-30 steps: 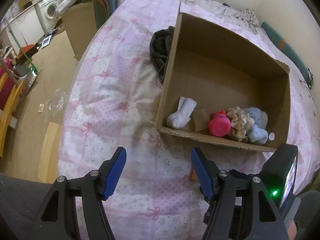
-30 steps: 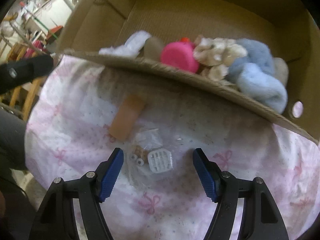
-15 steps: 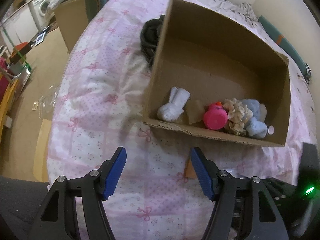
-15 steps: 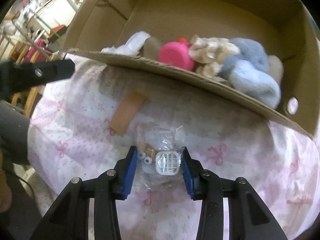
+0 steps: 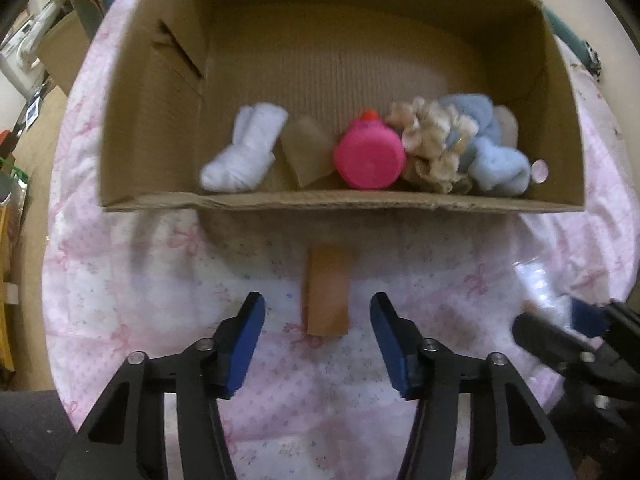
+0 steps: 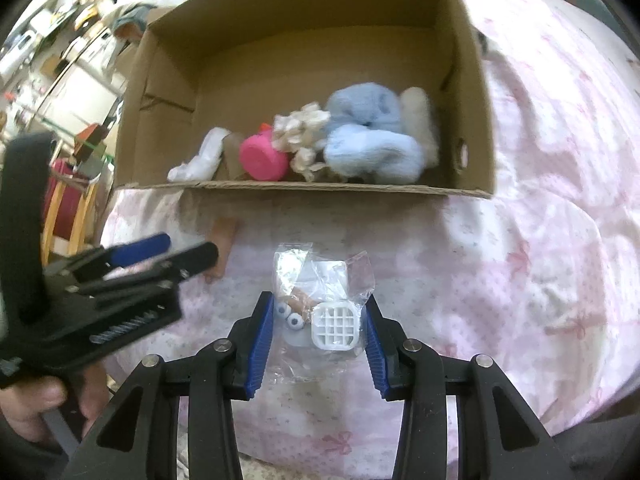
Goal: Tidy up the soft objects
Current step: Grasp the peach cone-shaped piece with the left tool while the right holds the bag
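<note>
The clear plastic bag [image 6: 320,304], with a white grid piece, small round parts and something brown inside, sits between the two blue pads of the right tool [image 6: 318,332], which is closed on it from both sides. The bag seems raised a little above the pink bed cover [image 6: 500,280], though I cannot tell if its lower part touches the cover. I judge it is gripped at its thick part so the slippery film does not slide out.

Straight ahead of this tool stands the cardboard box [image 6: 312,190], open at the top. Along its near wall lie the soft things: a white sock [image 6: 200,160], a pink round toy [image 6: 262,158], a cream ruffled piece [image 6: 300,140] and a light blue fluffy item [image 6: 368,140]. They are pressed together on one side, so the far part of the box floor is free for more.

The left tool [image 5: 318,344] has its jaws wide apart and holds nothing. Just in front of it, between the line of its two pads, a flat tan rectangular piece [image 5: 328,292] lies on the bed cover, close before the box wall. I think the tool is lined up this way to take that piece next. The right tool with the bag appears at the far right of the left view, so the two tools work beside each other without crossing
</note>
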